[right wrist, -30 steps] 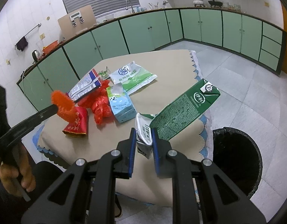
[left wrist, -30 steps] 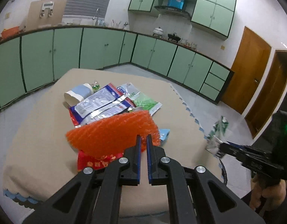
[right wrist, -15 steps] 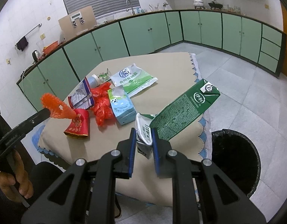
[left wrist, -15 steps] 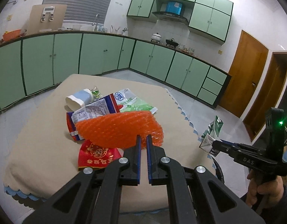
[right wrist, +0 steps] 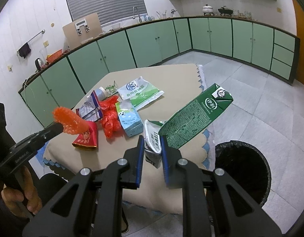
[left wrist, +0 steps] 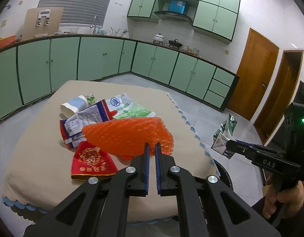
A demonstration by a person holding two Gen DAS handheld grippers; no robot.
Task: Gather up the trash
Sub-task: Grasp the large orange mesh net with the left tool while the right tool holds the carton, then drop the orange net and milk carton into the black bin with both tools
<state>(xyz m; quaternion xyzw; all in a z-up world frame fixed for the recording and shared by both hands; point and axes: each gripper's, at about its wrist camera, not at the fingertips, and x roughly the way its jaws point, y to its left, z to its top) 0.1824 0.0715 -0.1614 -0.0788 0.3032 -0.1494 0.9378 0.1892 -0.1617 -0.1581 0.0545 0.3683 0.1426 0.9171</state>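
The left gripper (left wrist: 152,146) is clenched on an orange bubble-wrap sheet (left wrist: 130,136), its long axis lying crosswise above the table (left wrist: 33,158). Right of the table, the right gripper (right wrist: 152,139) grasps a green milk carton (right wrist: 195,118) slanting up-right, near the black trash bin (right wrist: 242,169).

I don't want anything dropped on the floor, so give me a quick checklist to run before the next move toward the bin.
1. Right gripper shut on the green milk carton: ok, the flattened end sits between the fingers.
2. Left gripper shut on the orange bubble wrap: ok, but it is pinched only at an edge.
3. Black trash bin open and lined: ok.
4. Carton over the bin mouth: not ok; it hangs above the table edge, bin off to the right.
5. Bubble wrap over the bin: not ok, it is above the table.
6. Room left inside the bin: cannot tell, the inside is dark.
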